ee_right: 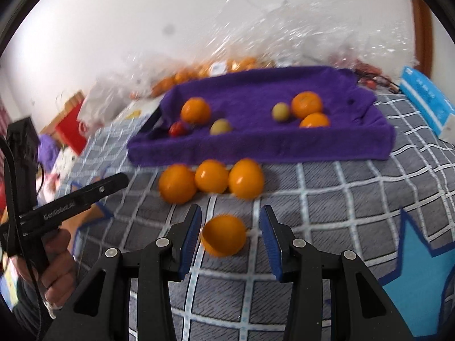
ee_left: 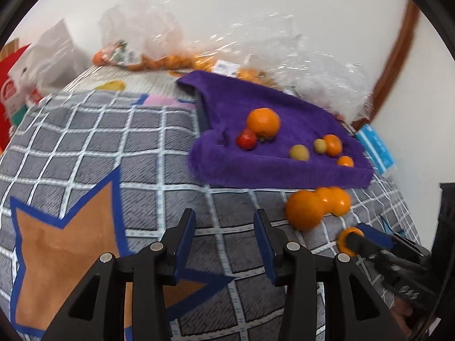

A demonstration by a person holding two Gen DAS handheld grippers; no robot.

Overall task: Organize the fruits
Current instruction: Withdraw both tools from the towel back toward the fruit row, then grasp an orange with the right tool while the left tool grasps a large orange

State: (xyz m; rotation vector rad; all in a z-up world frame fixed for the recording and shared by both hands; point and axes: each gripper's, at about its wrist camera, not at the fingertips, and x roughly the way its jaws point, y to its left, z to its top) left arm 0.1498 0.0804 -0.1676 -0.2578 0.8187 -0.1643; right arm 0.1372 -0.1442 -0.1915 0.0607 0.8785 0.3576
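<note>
A purple cloth-lined tray [ee_left: 284, 105] [ee_right: 256, 91] lies on a grey checked blanket and holds several oranges, two yellow-green fruits and a red tomato [ee_left: 246, 139] [ee_right: 177, 128]. Three orange fruits [ee_right: 212, 180] [ee_left: 315, 206] lie in a row in front of the tray. My right gripper [ee_right: 230, 234] is open, its jaws either side of a small orange fruit [ee_right: 224, 239] on the blanket without touching it. In the left wrist view the right gripper [ee_left: 352, 241] shows around this fruit [ee_left: 345, 240]. My left gripper [ee_left: 224, 227] is open and empty above the blanket.
Clear plastic bags [ee_left: 321, 71] with more oranges lie behind the tray by the white wall. A blue packet [ee_right: 426, 99] sits right of the tray. A red and white box [ee_left: 14, 91] stands far left. The left gripper's handle and hand [ee_right: 57, 213] show at the left.
</note>
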